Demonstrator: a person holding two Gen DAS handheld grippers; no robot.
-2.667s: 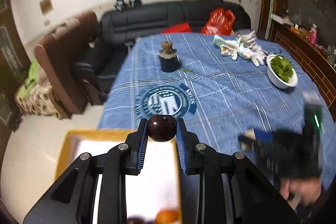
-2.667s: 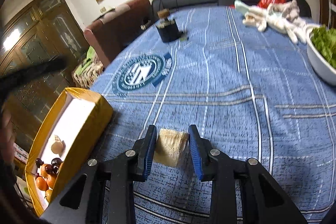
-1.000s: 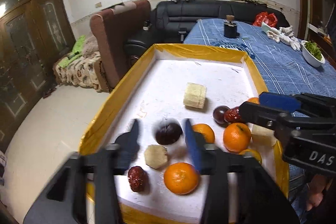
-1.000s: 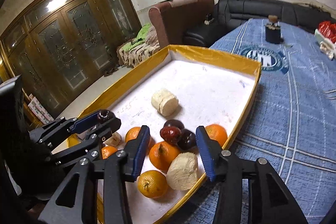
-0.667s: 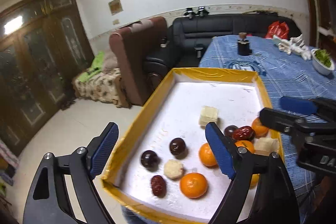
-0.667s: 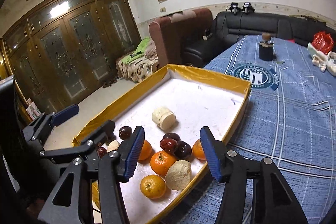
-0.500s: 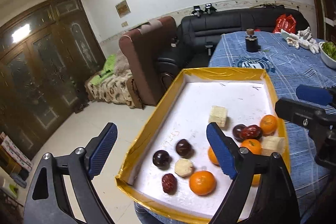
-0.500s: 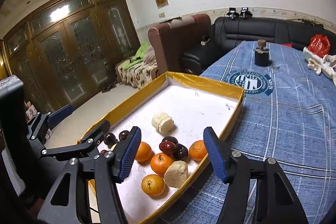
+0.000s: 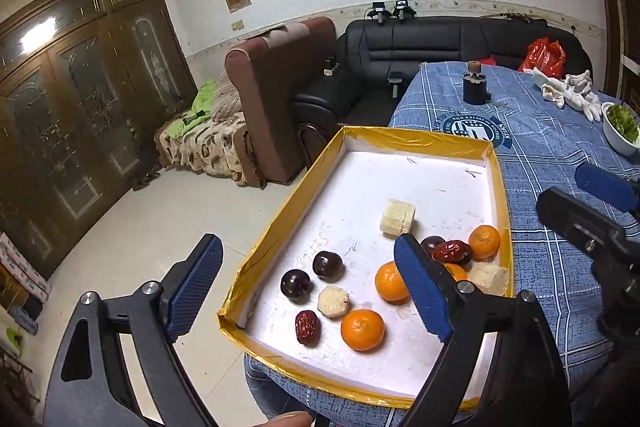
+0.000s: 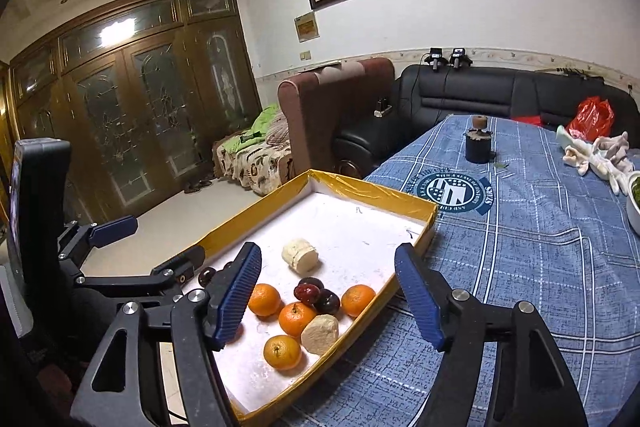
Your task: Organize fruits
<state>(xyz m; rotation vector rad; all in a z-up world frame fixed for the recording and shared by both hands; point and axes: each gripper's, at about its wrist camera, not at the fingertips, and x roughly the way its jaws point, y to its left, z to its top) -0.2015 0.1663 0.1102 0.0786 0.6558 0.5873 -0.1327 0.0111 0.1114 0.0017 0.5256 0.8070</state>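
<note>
A yellow-rimmed white tray [image 9: 499,187] lies on the near left end of the table and also shows in the right wrist view [image 10: 372,191]. It holds several oranges [image 9: 362,329], dark plums [image 9: 327,265], red dates [image 9: 307,327] and pale cut pieces [image 9: 397,218]. My left gripper [image 9: 310,287] is wide open and empty, held above and before the tray's near end. My right gripper [image 10: 328,295] is wide open and empty above the tray's right edge, over an orange [image 10: 296,318] and a pale piece [image 10: 319,334].
A blue checked cloth [image 10: 540,247] covers the table. On it stand a dark jar [image 10: 477,143], white gloves [image 10: 600,153] and a white bowl of greens [image 9: 621,125]. A brown armchair [image 9: 280,99] and a black sofa [image 9: 440,43] stand beyond the table.
Both grippers let their fruit go into the tray, opened wide, and drew back and up from it. The fruit lies still.
</note>
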